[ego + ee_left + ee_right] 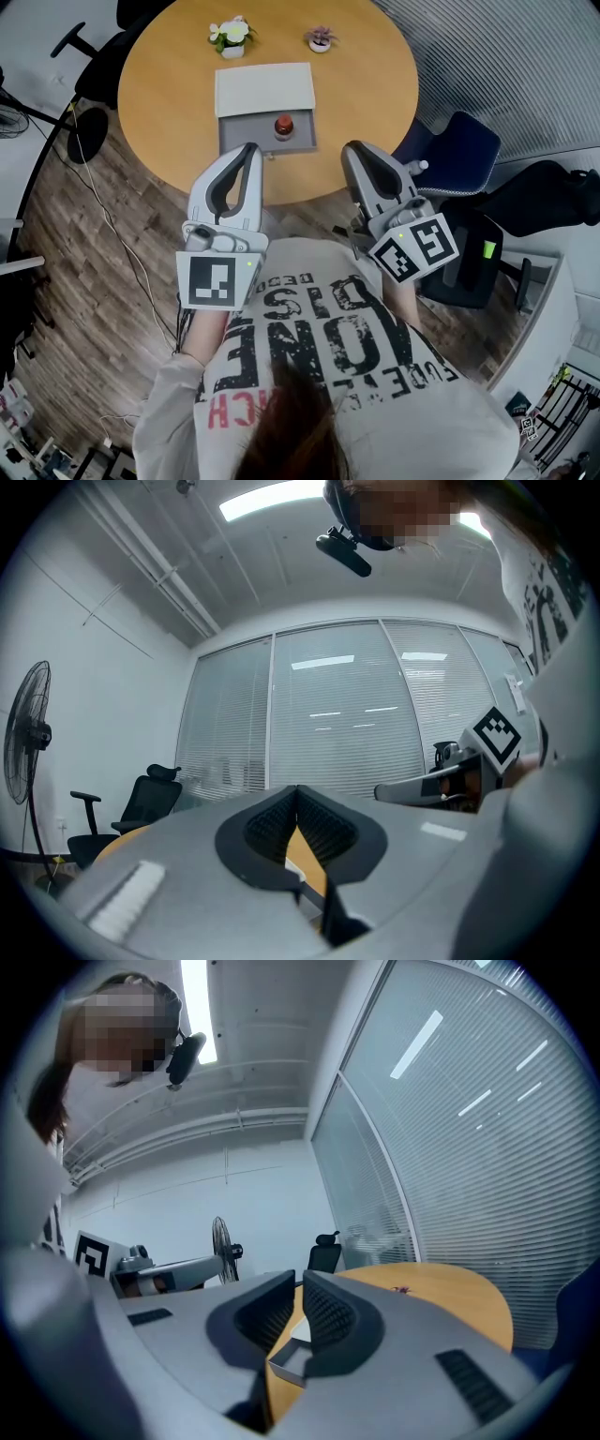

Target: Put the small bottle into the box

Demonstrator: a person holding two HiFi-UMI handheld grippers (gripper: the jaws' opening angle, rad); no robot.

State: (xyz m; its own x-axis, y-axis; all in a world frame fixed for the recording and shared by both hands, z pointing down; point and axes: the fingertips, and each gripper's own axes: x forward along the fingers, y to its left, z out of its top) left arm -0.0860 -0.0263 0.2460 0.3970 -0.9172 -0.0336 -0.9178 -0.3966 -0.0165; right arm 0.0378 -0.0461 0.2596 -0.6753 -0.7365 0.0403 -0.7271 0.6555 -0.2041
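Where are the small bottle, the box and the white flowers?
small bottle [283, 125]: head view, its reddish top.
box [242, 134]: head view, bare grey bottom.
white flowers [232, 34]: head view, the blooms.

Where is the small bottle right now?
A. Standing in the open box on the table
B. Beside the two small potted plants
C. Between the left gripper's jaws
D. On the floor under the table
A: the head view shows the small bottle standing inside the open box on the table, near the box's right end.

One box [264, 89], one small bottle [283, 125] (reddish), two potted plants [232, 36] [321, 38]
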